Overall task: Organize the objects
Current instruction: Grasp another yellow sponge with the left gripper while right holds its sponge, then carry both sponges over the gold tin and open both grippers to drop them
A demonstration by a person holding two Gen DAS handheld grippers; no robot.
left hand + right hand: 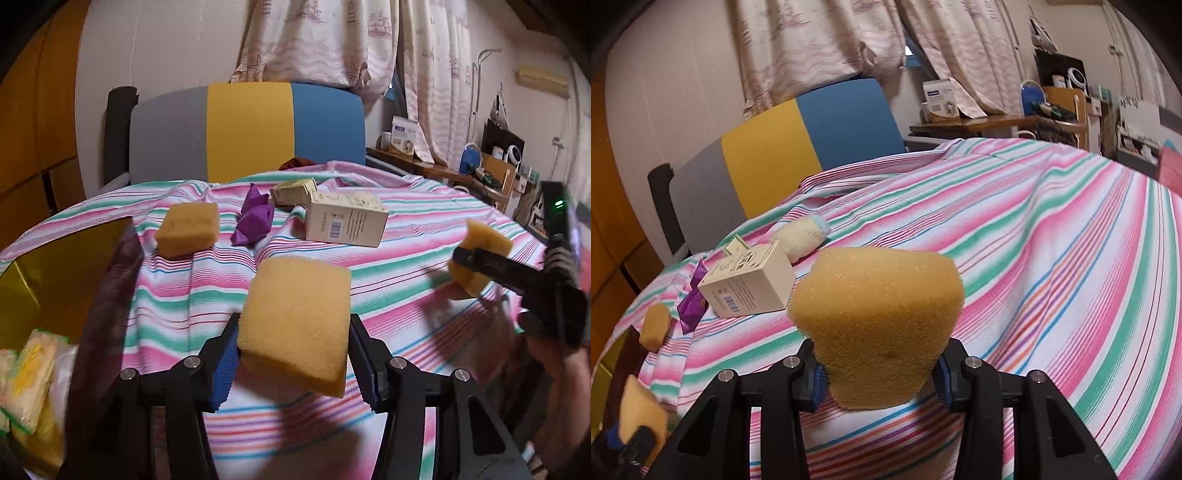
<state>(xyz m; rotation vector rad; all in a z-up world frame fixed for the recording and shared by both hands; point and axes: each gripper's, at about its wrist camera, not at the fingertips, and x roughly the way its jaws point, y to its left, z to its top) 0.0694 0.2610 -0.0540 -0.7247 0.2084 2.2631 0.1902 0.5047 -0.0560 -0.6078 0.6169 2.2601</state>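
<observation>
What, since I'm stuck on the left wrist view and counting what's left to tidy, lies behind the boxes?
Observer: A rolled cream towel with a pale blue end lies on the striped cloth, just behind the white box.
Operator: How good is the right-hand hold on its sponge? I only see it side-on.
Observer: The right gripper pinches the sponge by its lower end. The fingers squeeze it narrow there, and it bulges wide above them.
</observation>
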